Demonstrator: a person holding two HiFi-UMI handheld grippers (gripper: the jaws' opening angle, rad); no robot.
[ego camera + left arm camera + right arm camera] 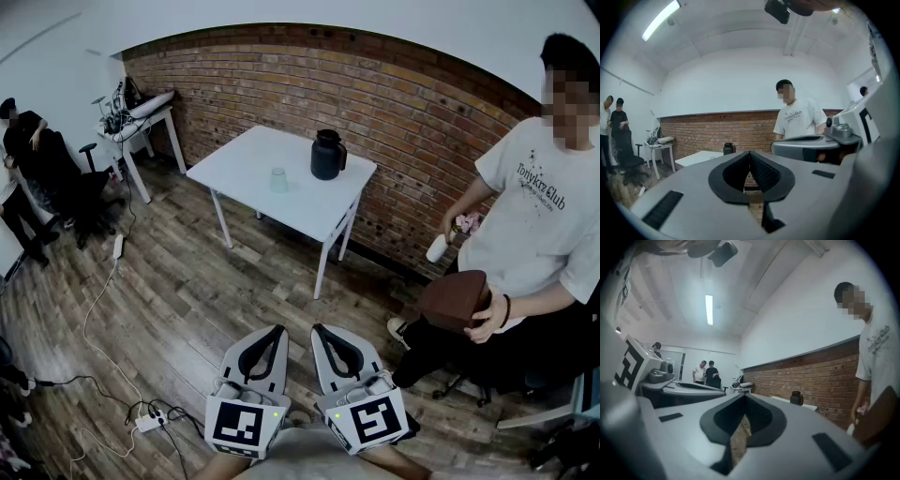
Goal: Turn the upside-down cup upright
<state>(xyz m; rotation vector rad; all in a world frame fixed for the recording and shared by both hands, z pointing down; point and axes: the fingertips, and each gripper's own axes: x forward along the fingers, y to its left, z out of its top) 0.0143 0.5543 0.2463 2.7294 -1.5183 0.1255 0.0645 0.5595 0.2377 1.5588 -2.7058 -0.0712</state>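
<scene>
A small pale translucent cup (279, 179) stands upside down on the white table (253, 187), left of a black jug (327, 155). Both grippers are held low and level near me, far from the table, over the wooden floor. My left gripper (278, 330) is shut with nothing between its jaws, and my right gripper (318, 329) beside it is shut and empty too. In the left gripper view the left gripper (749, 153) points at the table (696, 158) and jug (728, 148). In the right gripper view the right gripper (744, 396) points past the jug (796, 398).
A person in a white T-shirt (542, 225) stands right of the table, holding a brown object (456, 300). Other people (28, 159) stand at the far left by a small desk (141, 117). Cables and a power strip (148, 422) lie on the floor at lower left. A brick wall (403, 122) runs behind the table.
</scene>
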